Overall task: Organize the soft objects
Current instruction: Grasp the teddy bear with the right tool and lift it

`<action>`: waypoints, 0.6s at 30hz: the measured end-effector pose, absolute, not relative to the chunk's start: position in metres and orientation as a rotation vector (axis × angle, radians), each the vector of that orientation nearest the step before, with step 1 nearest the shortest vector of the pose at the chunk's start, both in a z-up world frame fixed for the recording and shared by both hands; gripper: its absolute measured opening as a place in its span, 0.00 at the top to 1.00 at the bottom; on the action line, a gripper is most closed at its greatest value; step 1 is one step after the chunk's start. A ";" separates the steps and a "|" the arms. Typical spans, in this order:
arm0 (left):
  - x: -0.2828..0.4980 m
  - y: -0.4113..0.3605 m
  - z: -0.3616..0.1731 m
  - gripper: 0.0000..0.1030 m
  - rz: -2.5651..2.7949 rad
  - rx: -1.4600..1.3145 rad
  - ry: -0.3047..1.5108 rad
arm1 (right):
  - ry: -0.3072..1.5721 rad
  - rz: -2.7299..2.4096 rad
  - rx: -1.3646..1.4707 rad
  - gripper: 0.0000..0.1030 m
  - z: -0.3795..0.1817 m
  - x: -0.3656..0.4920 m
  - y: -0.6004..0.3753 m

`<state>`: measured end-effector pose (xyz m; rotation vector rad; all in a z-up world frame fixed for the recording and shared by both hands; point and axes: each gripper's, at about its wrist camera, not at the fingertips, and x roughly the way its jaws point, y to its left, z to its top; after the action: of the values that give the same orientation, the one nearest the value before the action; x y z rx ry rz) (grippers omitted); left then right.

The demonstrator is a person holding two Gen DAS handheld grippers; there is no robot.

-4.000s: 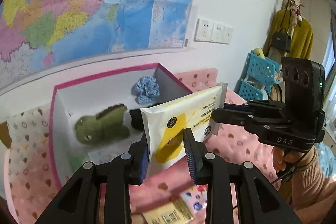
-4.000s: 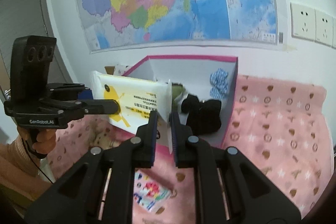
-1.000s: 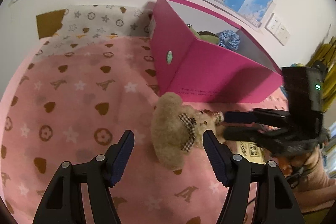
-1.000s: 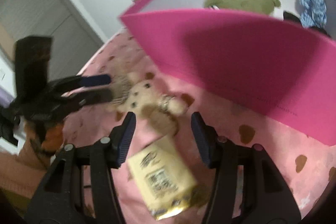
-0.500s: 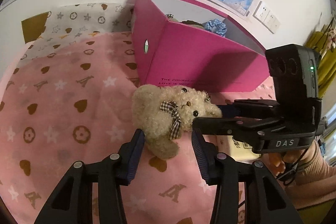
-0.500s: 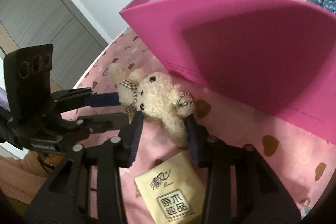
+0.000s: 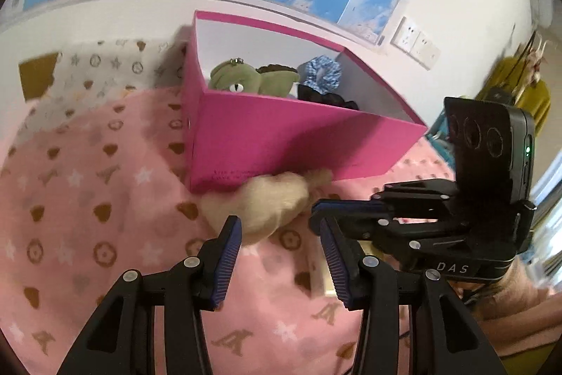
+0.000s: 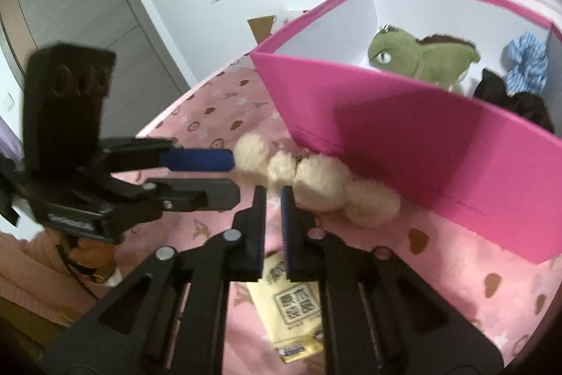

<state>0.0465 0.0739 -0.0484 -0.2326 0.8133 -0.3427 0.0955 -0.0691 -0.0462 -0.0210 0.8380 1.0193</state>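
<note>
Left wrist view first: the cream teddy bear (image 7: 270, 202) is lying on the pink blanket (image 7: 87, 199), pushed right up against the near wall of the pink box (image 7: 291, 143). The left gripper (image 7: 279, 252) has its jaws parted. The bear sits just beyond and a bit left of the fingers, brushing the left pad at most, so I'd call that released, nothing clamped. The right gripper (image 7: 318, 209) pokes in from the right, its tips just beside the bear. Inside the box are a green dinosaur plush (image 7: 253, 79), a blue scrunchie (image 7: 323, 72) and something black.

Right wrist view: the right gripper (image 8: 273, 195) is clenched almost fully shut, and I can't see any fur between the pads. The bear (image 8: 316, 181) lies just past the tips and off to the right, its long axis running left to right along the box wall (image 8: 404, 143). The left gripper (image 8: 224, 174) comes in from the left, with its blue pad nearly touching the bear's left end. A yellow tissue pack (image 8: 291, 308) lies nearer, under the fingers.

My guess is that the left gripper is better placed for the grab, since it's already parted and lined up with the bear's end.
</note>
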 end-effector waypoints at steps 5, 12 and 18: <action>0.051 0.084 -0.061 0.48 -0.336 -0.268 0.858 | 0.894 0.927 0.072 0.64 -0.056 0.109 -0.090; 0.062 0.086 -0.067 0.46 -0.322 -0.269 0.869 | 0.903 0.894 0.133 0.47 -0.062 0.124 -0.101; 0.069 0.073 -0.069 0.57 -0.325 -0.225 0.872 | 0.908 0.960 0.172 0.57 -0.068 0.136 -0.083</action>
<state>0.0686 0.0727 -0.0693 -0.2247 0.8724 -0.3250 0.1360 -0.0832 -0.0679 0.1719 0.9084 0.9599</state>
